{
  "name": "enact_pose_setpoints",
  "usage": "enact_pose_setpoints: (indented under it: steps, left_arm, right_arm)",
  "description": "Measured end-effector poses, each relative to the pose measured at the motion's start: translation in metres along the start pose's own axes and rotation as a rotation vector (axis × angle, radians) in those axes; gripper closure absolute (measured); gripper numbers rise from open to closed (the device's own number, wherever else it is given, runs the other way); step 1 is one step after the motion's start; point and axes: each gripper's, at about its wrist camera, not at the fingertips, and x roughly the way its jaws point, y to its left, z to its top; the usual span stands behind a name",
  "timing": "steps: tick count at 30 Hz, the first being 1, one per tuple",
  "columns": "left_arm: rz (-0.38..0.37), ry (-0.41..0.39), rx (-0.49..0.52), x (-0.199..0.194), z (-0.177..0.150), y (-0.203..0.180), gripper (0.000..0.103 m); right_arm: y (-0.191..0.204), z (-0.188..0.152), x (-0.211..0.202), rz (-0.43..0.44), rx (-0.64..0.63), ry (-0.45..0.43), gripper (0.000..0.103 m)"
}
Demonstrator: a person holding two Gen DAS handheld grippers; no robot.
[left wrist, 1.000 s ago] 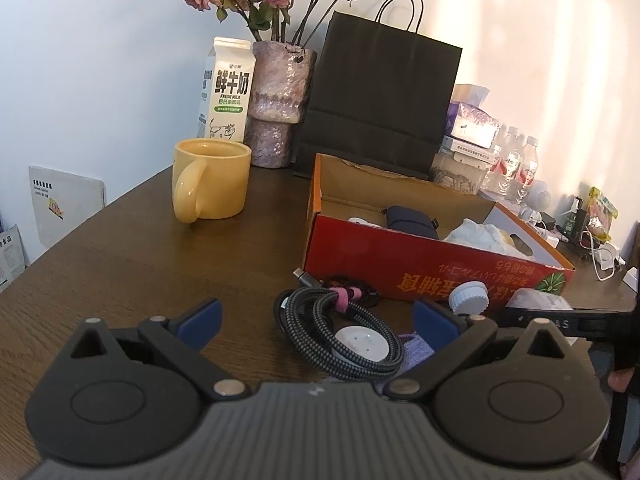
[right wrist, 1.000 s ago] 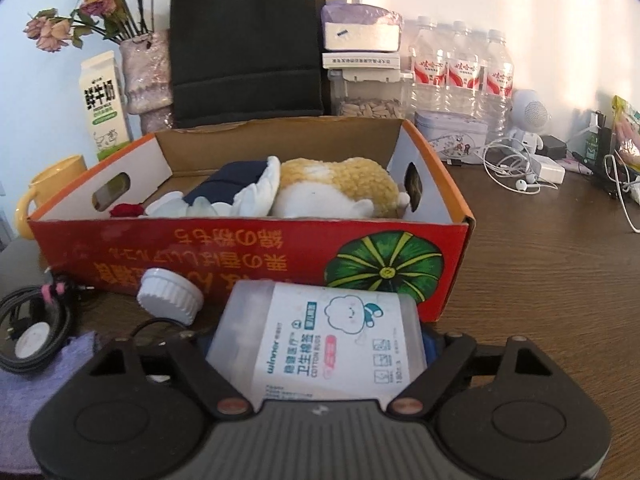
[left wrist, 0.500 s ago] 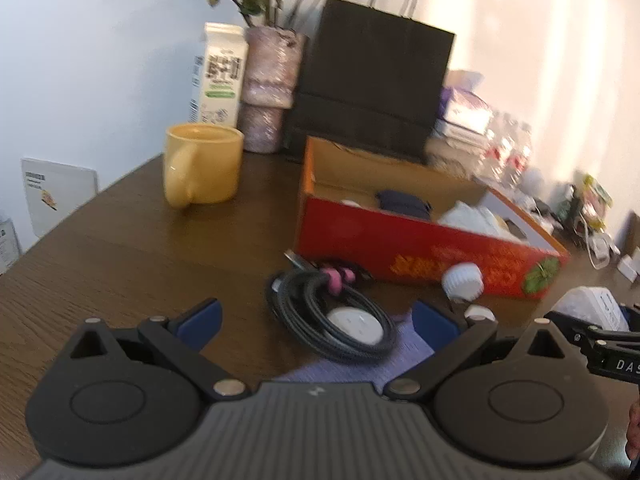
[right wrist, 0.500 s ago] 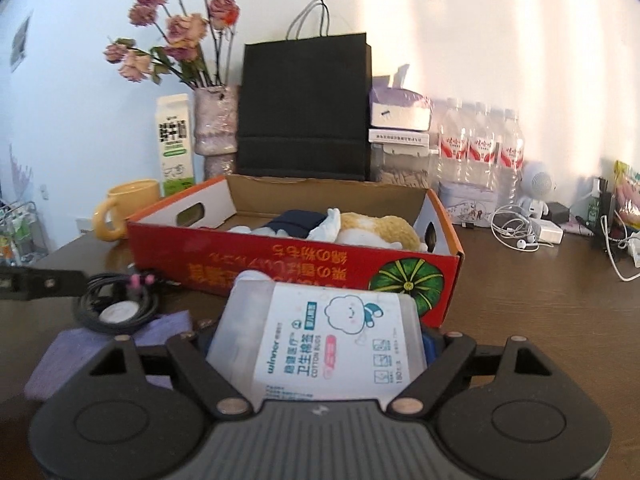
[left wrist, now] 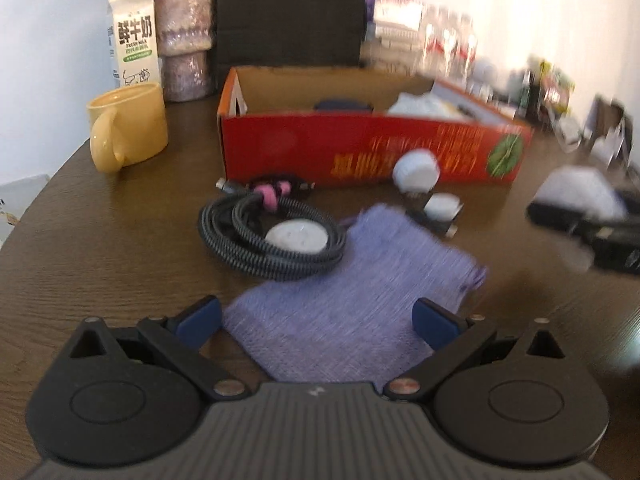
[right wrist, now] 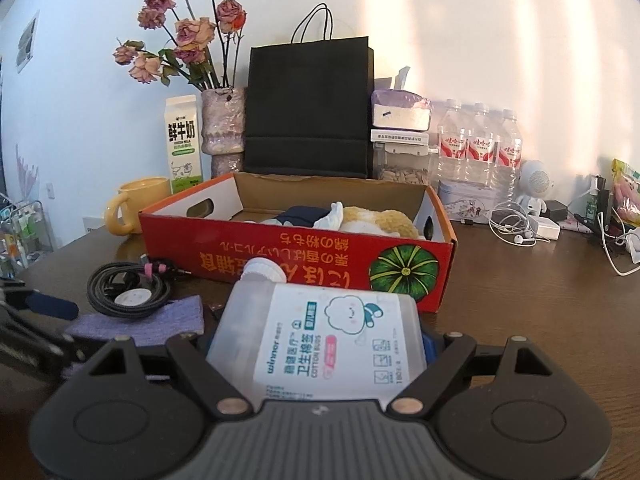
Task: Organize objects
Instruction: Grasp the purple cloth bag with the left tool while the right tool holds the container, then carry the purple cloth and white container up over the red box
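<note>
My right gripper [right wrist: 318, 346] is shut on a clear box of cotton buds [right wrist: 328, 332], held above the table in front of the red cardboard box [right wrist: 280, 248]. In the left wrist view it shows blurred at the right [left wrist: 576, 204]. My left gripper [left wrist: 316, 318] is open and tilted down over a purple cloth pouch [left wrist: 344, 300], whose near end lies between the blue pads [left wrist: 200, 316]. A coiled black cable [left wrist: 240, 236] with a white disc lies partly on the pouch's far corner. The red box [left wrist: 360, 148] holds a plush toy [right wrist: 380, 220] and dark cloth.
A white-capped jar [left wrist: 416, 168] and a small white-topped item [left wrist: 440, 208] lie by the box front. A yellow mug [left wrist: 128, 128], milk carton [right wrist: 184, 144], vase, black paper bag [right wrist: 308, 108], water bottles [right wrist: 480, 148] and earphone cables [right wrist: 516, 228] line the back.
My left gripper dipped and rolled, so the purple pouch now lies between its fingers. My right gripper drew back from the red box, still holding the cotton bud box.
</note>
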Motion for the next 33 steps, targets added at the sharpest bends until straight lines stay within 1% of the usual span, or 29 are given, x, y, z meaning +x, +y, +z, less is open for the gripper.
enact_pose_setpoints:
  steps: [1, 7, 9, 11, 12, 14, 15, 17, 18, 19, 20, 22, 28, 33]
  left_arm:
    - [0.009, -0.006, 0.016, 0.001, -0.001, -0.002, 0.0]
    - [0.01, -0.018, 0.008, 0.003, -0.001, -0.002, 0.0]
    - [0.017, -0.022, 0.0, 0.002, 0.0, -0.002, 0.002]
    - [0.029, -0.033, -0.008, 0.001, 0.0, -0.003, 0.013]
    - [0.029, -0.038, -0.009, 0.0, 0.001, -0.003, 0.016]
    - [0.028, -0.05, 0.0, -0.002, 0.001, -0.005, 0.033]
    - [0.027, -0.053, 0.006, -0.003, 0.001, -0.006, 0.038]
    - [0.012, -0.062, 0.018, -0.006, 0.001, -0.009, 0.066]
    - [-0.004, -0.064, 0.024, -0.008, 0.0, -0.01, 0.073]
    - [-0.017, -0.067, 0.032, -0.01, -0.001, -0.012, 0.084]
    - [-0.009, -0.075, 0.049, -0.012, -0.001, -0.016, 0.09]
    - [0.005, -0.091, 0.064, -0.017, -0.003, -0.019, 0.091]
    - [-0.042, -0.149, 0.048, -0.046, -0.006, -0.021, 0.094]
    - [-0.098, -0.241, 0.02, -0.074, 0.003, -0.02, 0.095]
  right_arm:
    - [0.0, 0.0, 0.0, 0.001, -0.001, -0.001, 0.019]
    - [0.004, -0.001, 0.0, 0.01, -0.012, 0.003, 0.019]
    - [0.005, -0.001, 0.0, 0.013, -0.016, 0.004, 0.019]
    - [0.005, -0.001, 0.0, 0.016, -0.019, 0.007, 0.019]
    - [0.005, -0.002, 0.001, 0.017, -0.02, 0.008, 0.019]
    - [0.006, -0.002, 0.001, 0.02, -0.021, 0.01, 0.019]
    - [0.006, -0.002, 0.001, 0.021, -0.022, 0.01, 0.019]
    - [0.007, -0.003, 0.0, 0.022, -0.023, 0.011, 0.019]
    - [0.007, -0.003, 0.0, 0.023, -0.023, 0.012, 0.019]
    - [0.007, -0.003, 0.0, 0.023, -0.023, 0.012, 0.019]
    - [0.007, -0.003, 0.0, 0.024, -0.022, 0.012, 0.019]
    - [0.007, -0.003, 0.0, 0.023, -0.022, 0.011, 0.019]
    - [0.008, -0.003, -0.001, 0.029, -0.022, 0.009, 0.019]
    - [0.008, -0.003, -0.002, 0.029, -0.019, 0.004, 0.019]
